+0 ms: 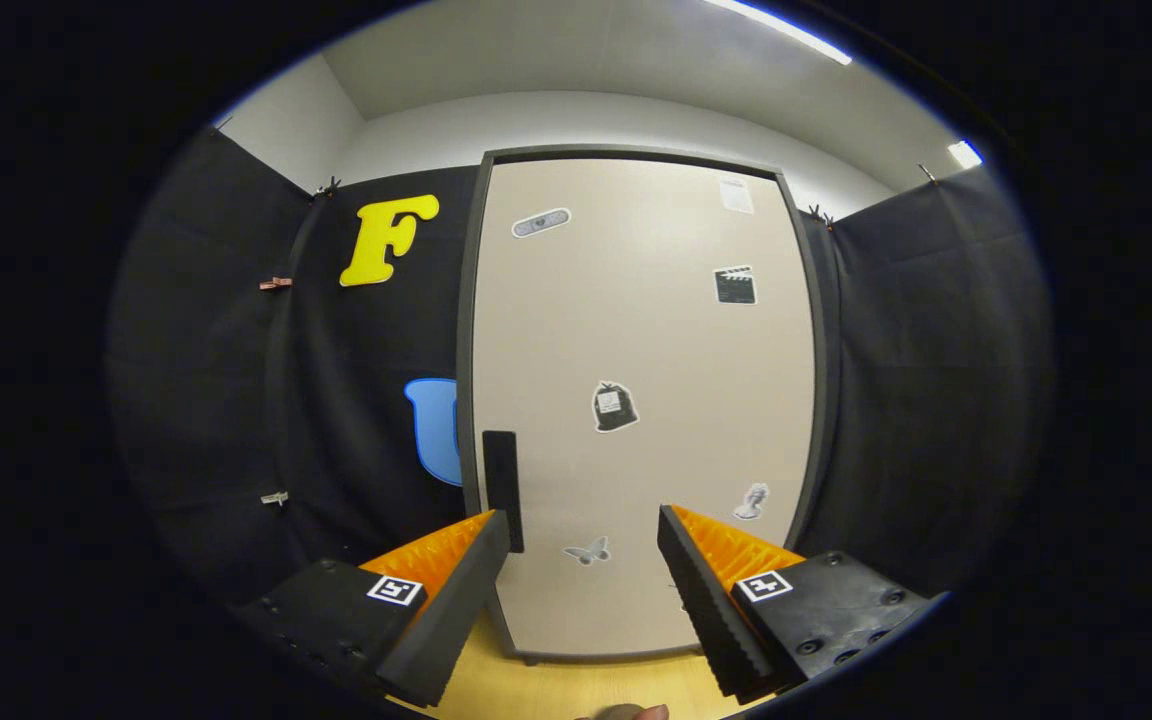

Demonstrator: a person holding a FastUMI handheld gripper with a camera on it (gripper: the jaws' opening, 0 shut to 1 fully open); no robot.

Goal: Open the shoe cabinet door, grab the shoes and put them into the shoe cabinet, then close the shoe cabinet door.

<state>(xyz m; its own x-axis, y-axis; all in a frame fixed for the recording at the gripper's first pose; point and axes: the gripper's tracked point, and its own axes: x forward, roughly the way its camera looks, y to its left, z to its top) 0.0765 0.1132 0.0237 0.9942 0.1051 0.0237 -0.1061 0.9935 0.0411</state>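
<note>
A tall beige shoe cabinet door (641,400) in a dark frame stands shut straight ahead, with several small stickers on it. A dark vertical handle (502,485) sits near the door's left edge, low down. My gripper (584,525) is open and holds nothing. Its left fingertip (491,530) lies just in front of the handle's lower end, and I cannot tell whether they touch. The right finger (681,545) faces the plain door panel.
Black cloth walls (936,400) flank the cabinet on both sides. A light wooden floor (576,685) runs under the fingers to the cabinet's base. Part of a hand (626,712) shows at the very bottom, between the fingers.
</note>
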